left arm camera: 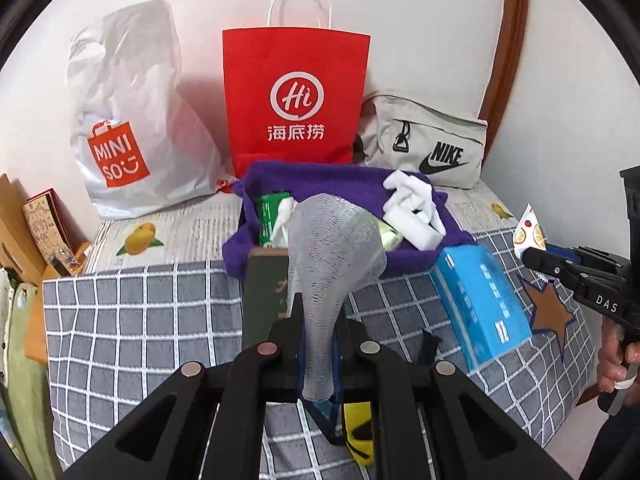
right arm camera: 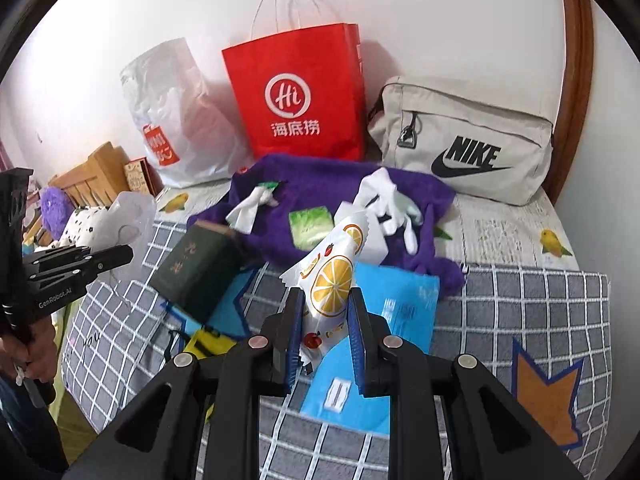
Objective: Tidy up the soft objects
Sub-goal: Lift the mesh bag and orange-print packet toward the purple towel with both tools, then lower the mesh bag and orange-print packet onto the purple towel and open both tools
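Purple fleece cloth (left arm camera: 320, 184) lies rumpled on the grey checked bedcover (left arm camera: 140, 320), at twelve o'clock from both grippers. On it sit a white glove (right arm camera: 384, 196), a green packet (right arm camera: 311, 226) and crumpled white tissue (right arm camera: 244, 212). Behind it, against the wall, stand a white Miniso bag (left arm camera: 120, 120), a red paper bag (left arm camera: 296, 96) and a beige Nike pouch (left arm camera: 432, 140).

Obstructions near the cloth's front edge — a dark green box (right arm camera: 192, 268) at ten o'clock of the right gripper and a blue packet (left arm camera: 480, 300) at two o'clock of the left gripper.

Left gripper (left arm camera: 318, 320) points downward toward the bed; its jaws are pressed nearly together on a white foam mesh sleeve (left arm camera: 332, 248), which fans out above the fingertips and over the cloth's near edge.

Right gripper (right arm camera: 325, 312) is likewise angled down, jaws clamped on an orange-slice printed sachet (right arm camera: 332, 280) held upright over the blue packet. A hand (left arm camera: 616, 364) grips its handle at three o'clock in the left wrist view.
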`<state>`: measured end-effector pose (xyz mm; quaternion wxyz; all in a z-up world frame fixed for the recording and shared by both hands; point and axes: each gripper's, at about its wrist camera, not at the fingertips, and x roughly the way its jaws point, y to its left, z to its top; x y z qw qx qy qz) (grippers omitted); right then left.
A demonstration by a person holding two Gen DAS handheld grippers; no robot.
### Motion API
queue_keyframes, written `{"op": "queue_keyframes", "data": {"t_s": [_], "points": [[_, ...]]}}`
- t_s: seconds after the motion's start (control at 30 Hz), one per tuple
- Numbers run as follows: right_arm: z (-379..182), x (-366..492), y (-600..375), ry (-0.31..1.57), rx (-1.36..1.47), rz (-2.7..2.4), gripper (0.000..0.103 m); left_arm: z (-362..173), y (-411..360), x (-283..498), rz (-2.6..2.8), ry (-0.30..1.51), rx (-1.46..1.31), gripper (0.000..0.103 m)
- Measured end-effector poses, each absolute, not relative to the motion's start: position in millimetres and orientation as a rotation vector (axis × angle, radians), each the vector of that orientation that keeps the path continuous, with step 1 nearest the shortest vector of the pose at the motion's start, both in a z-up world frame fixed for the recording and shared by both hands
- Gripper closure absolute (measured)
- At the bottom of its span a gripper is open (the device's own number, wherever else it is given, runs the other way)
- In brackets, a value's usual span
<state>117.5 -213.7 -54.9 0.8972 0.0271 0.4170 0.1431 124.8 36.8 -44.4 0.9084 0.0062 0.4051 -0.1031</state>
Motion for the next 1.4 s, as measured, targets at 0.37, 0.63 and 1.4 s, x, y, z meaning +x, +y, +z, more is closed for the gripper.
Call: {"op": "queue_keyframes", "data": {"t_s": [0.37, 0.63, 1.4], "points": [[-59.3, 160.5, -212.2, 0.870, 0.048, 0.295, 0.081, -47.6, 40.6, 167.3, -0.194, 0.847, 0.007, 0.093], [-69.6, 194.0, -208.0, 0.891, 0.061, 0.308, 0.081, -57.5, 38.0, 201.5, -0.198, 0.873, -0.004, 0.093], [-98.8, 330.0, -178.4, 0.930, -0.007, 0.322, 0.081, -79.2, 8.6, 329.2, -0.227, 0.913, -0.031, 0.093]]}}
